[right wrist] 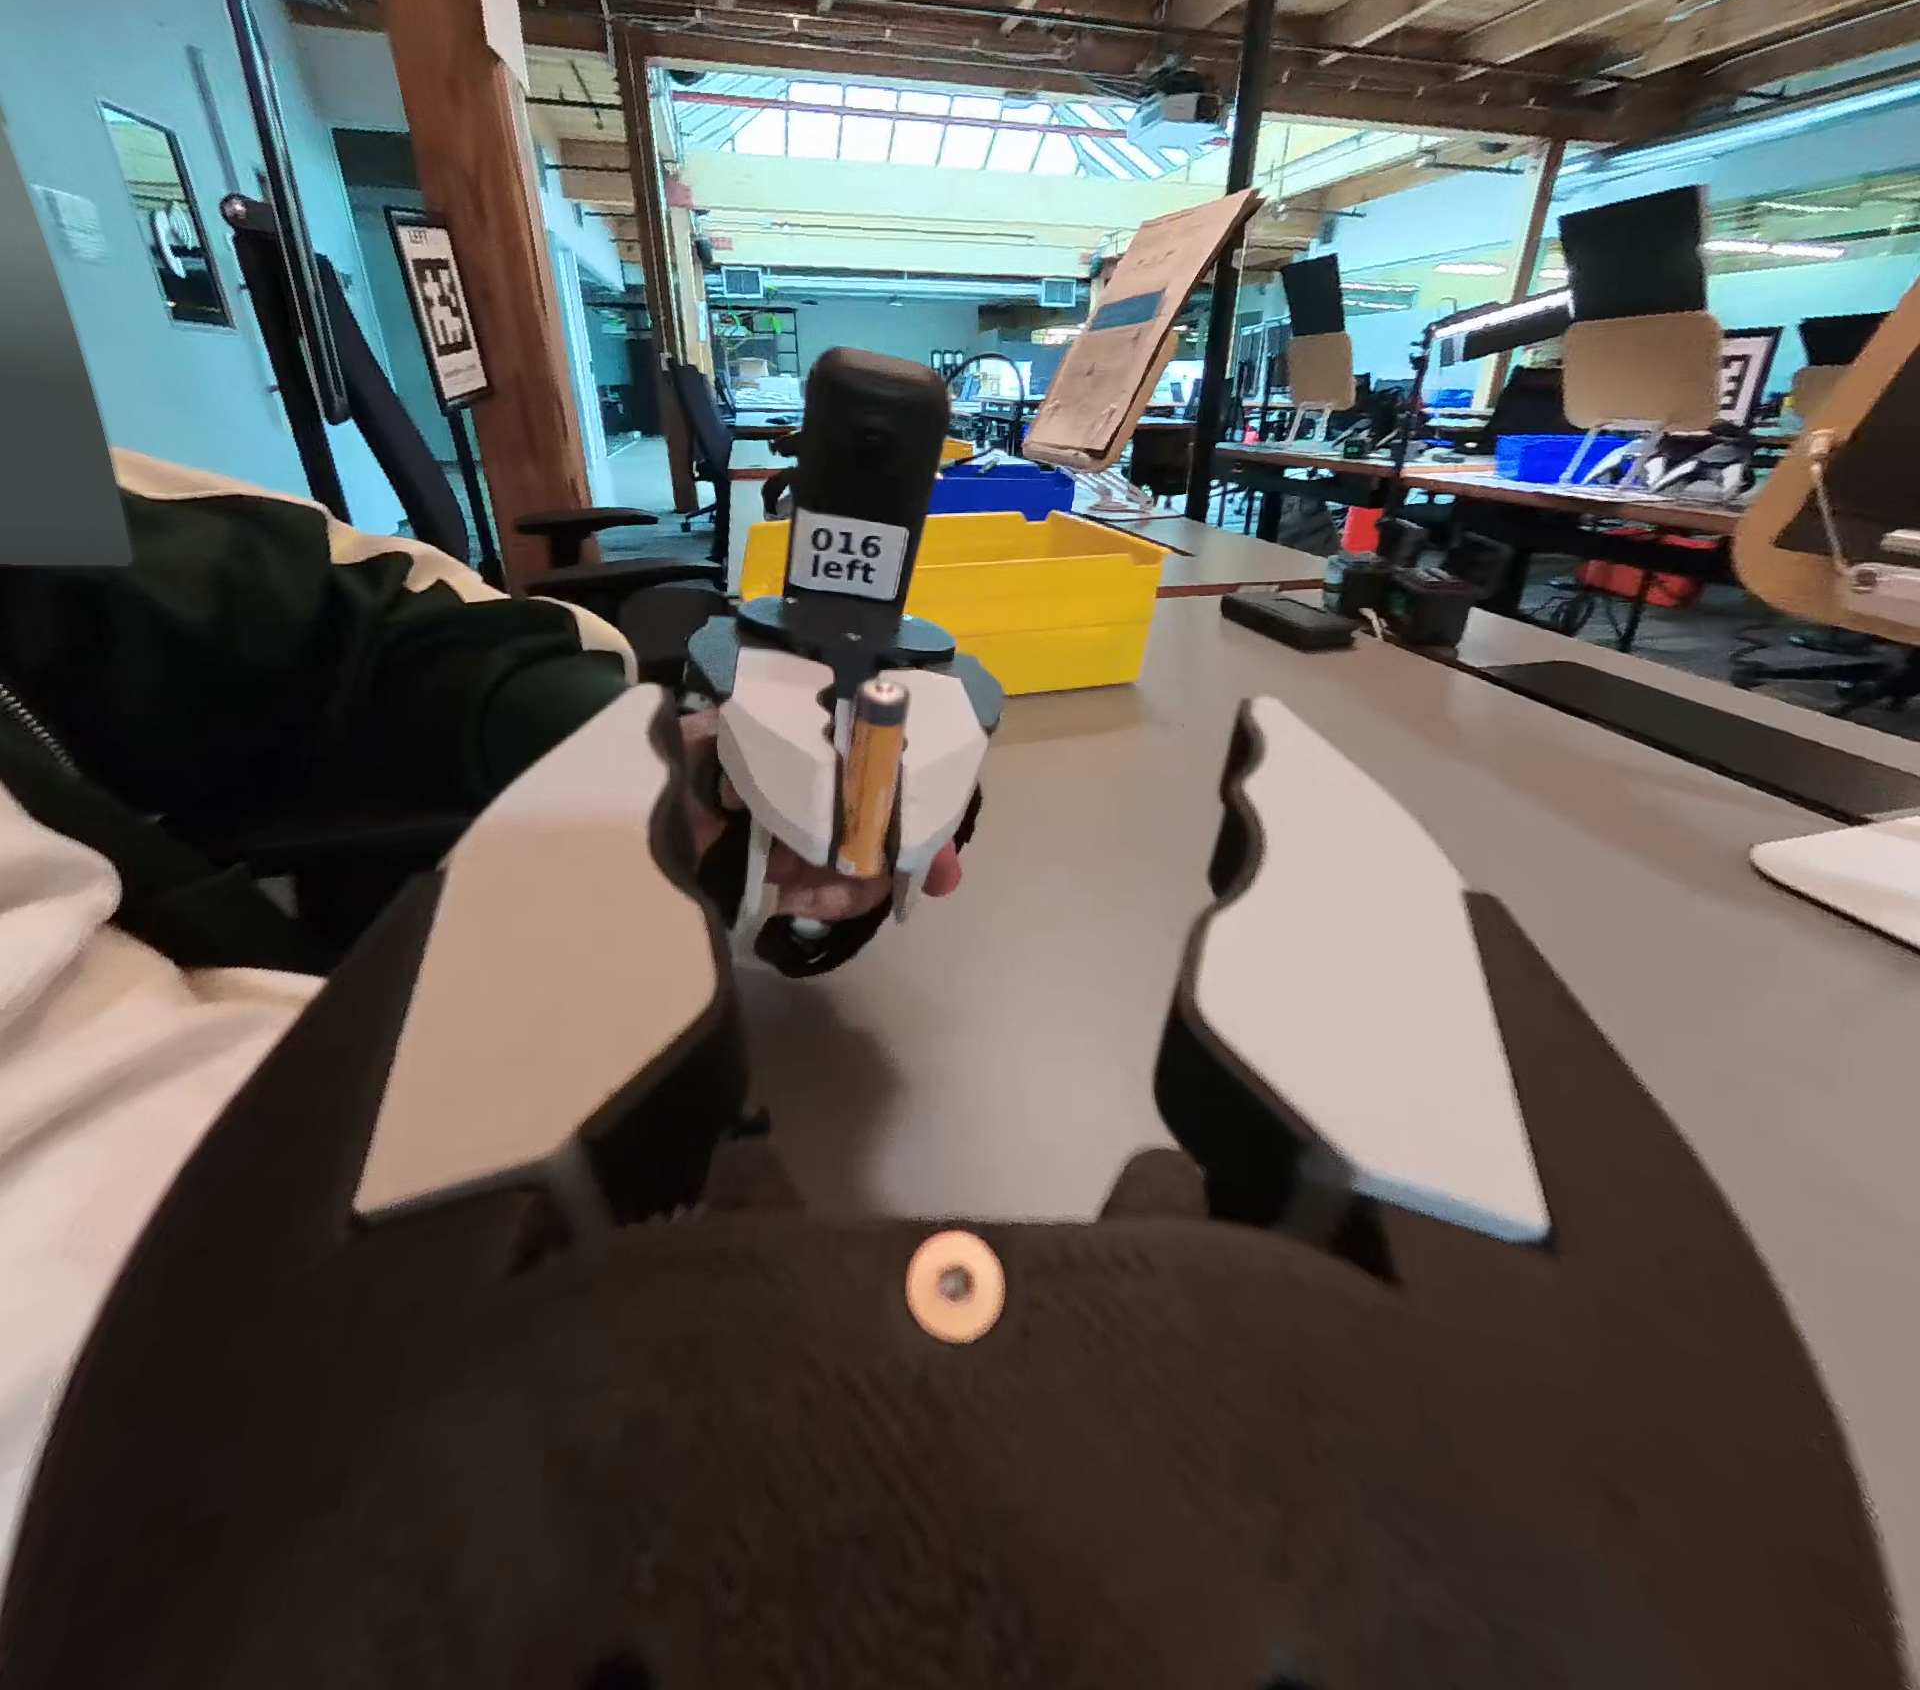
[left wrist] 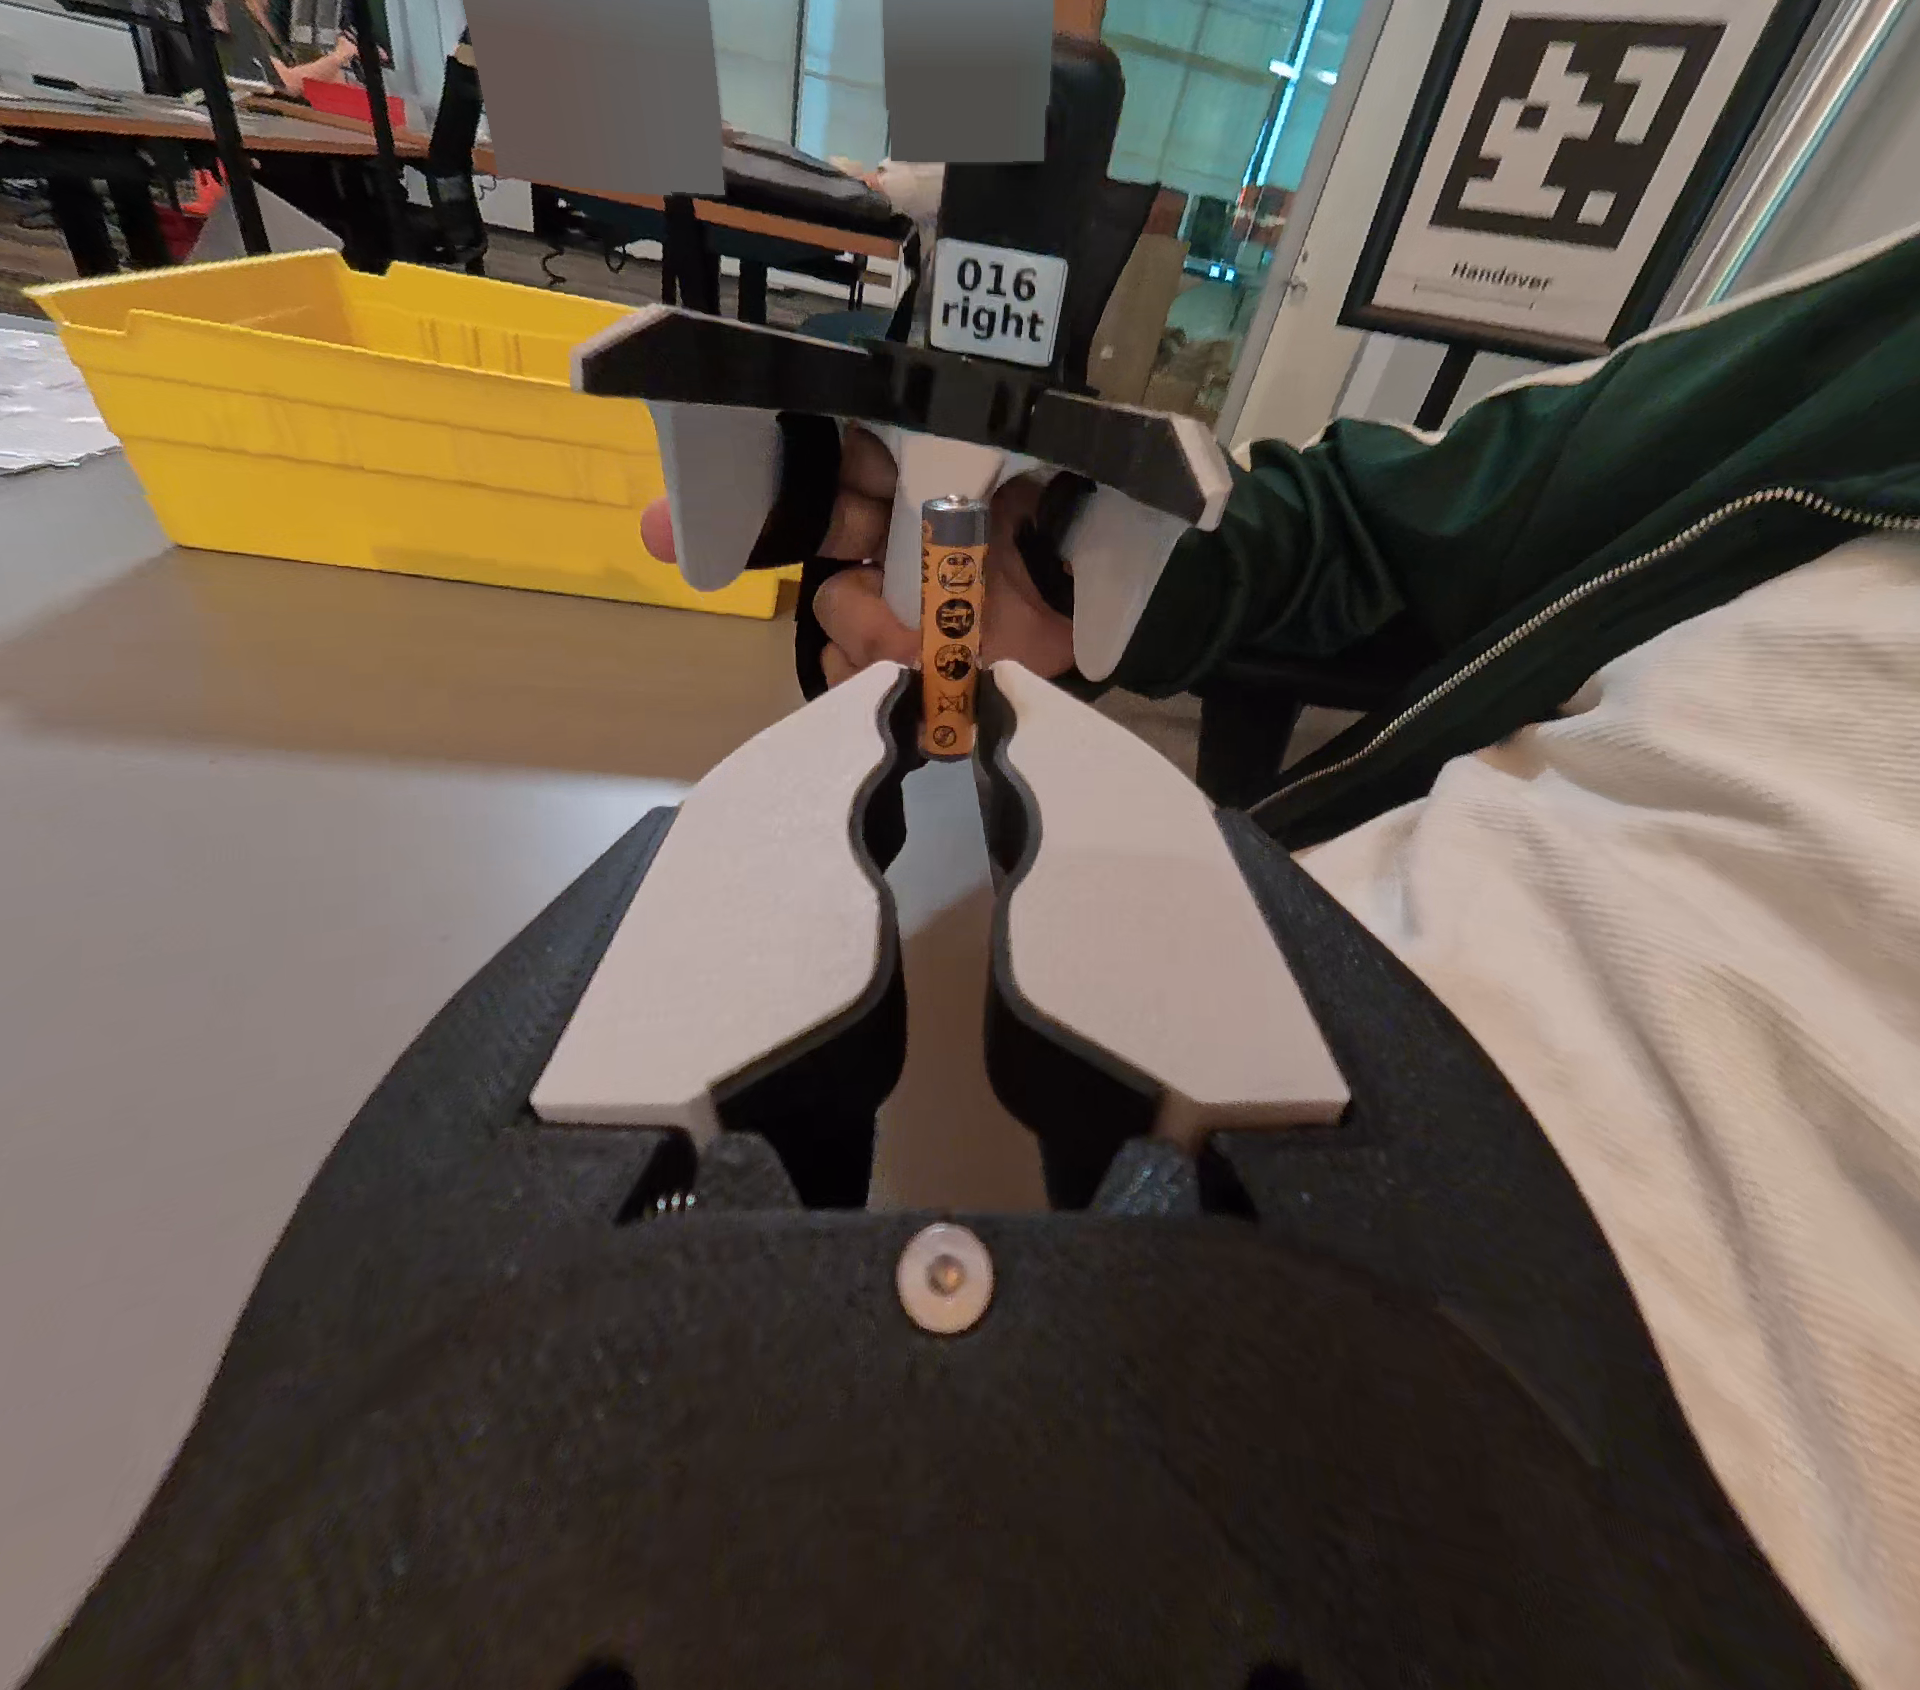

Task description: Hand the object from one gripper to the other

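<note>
Pinching the orange battery (left wrist: pixel 949 632) near its lower end, my left gripper (left wrist: pixel 945 695) has its 2 white fingers (left wrist: pixel 769 892) drawn nearly together, with only the cell between their tips. The battery stands upright, grey cap on top, above the grey table (left wrist: pixel 260 809). In the right wrist view the same battery (right wrist: pixel 871 776) leans slightly, clamped in the left gripper (right wrist: pixel 862 767), which my gloved hand (right wrist: pixel 831 897) carries.

My right gripper (right wrist: pixel 956 747) is spread wide, its 2 fingers (right wrist: pixel 561 944) well apart with nothing between them; the battery sits ahead of its left finger, apart from both. From the left wrist view the right gripper (left wrist: pixel 914 539) faces me just behind the battery, fingers splayed either side.

Behind both, a yellow bin (left wrist: pixel 343 414) rests on the table. My green sleeve (left wrist: pixel 1455 528) reaches in from the right.
</note>
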Demonstrator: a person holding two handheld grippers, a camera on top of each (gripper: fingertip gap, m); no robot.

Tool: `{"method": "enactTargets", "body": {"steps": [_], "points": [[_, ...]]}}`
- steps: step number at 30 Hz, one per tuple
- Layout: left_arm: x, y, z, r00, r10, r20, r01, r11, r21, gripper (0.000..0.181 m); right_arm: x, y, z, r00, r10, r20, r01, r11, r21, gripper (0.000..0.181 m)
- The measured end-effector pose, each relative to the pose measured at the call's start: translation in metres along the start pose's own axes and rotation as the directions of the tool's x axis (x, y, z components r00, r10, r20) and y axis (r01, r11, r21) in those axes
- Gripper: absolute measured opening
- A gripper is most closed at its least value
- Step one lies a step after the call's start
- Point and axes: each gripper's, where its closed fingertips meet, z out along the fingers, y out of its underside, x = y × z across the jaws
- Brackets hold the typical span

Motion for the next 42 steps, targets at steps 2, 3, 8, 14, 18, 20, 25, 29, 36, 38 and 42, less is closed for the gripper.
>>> {"method": "enactTargets", "body": {"steps": [2, 3, 8, 14, 18, 20, 25, 29, 36, 38, 42], "points": [[-0.002, -0.004, -0.002, 1.000, -0.022, -0.004, 0.022, 0.999, 0.033, 0.009, -0.005, 0.008, 0.001, 0.999, 0.022, 0.045, -0.020, 0.999, -0.041, 0.082], [-0.002, -0.006, -0.003, 1.000, -0.030, -0.006, 0.030, 0.999, 0.045, 0.009, -0.009, 0.012, 0.002, 0.997, 0.036, 0.071, -0.032, 0.997, -0.065, 0.069], [0.000, -0.008, -0.003, 1.000, -0.025, -0.017, 0.026, 0.998, 0.060, 0.009, -0.018, 0.018, 0.004, 0.991, 0.061, 0.121, -0.052, 0.996, -0.077, 0.036], [0.004, -0.006, 0.000, 1.000, -0.008, -0.029, 0.009, 0.999, 0.048, 0.009, -0.022, 0.016, 0.003, 0.986, 0.075, 0.149, -0.066, 0.996, -0.062, 0.019], [0.006, -0.005, 0.001, 0.999, -0.005, -0.035, 0.006, 0.999, 0.042, 0.009, -0.025, 0.017, 0.003, 0.985, 0.055, 0.161, -0.045, 0.997, -0.066, 0.012], [0.008, -0.004, 0.002, 0.999, 0.000, -0.039, 0.002, 0.999, 0.038, 0.009, -0.026, 0.017, 0.003, 0.986, 0.044, 0.163, -0.033, 0.997, -0.068, 0.011], [0.009, -0.004, 0.003, 0.999, 0.011, -0.040, -0.010, 0.999, 0.037, 0.009, -0.027, 0.015, 0.003, 0.984, 0.053, 0.168, -0.041, 0.996, -0.075, 0.010], [0.001, -0.006, 0.002, 1.000, 0.010, 0.018, -0.010, 0.999, 0.045, 0.030, -0.020, -0.005, -0.004, 0.993, 0.010, 0.117, -0.003, 0.998, -0.061, 0.010], [-0.001, -0.003, 0.003, 1.000, -0.019, 0.025, 0.018, 0.999, 0.036, 0.040, 0.088, -0.046, -0.097, 0.831, -0.298, -0.470, 0.089, 0.905, -0.416, 0.011], [-0.001, -0.002, 0.004, 1.000, -0.023, 0.020, 0.022, 0.999, 0.031, 0.040, 0.118, -0.058, -0.148, 0.684, -0.438, -0.583, 0.105, 0.851, -0.515, 0.011], [-0.002, 0.002, 0.005, 0.999, -0.033, 0.020, 0.032, 0.999, 0.017, 0.040, 0.156, -0.029, -0.238, 0.544, -0.449, -0.709, -0.232, 0.732, -0.641, 0.011]]}}
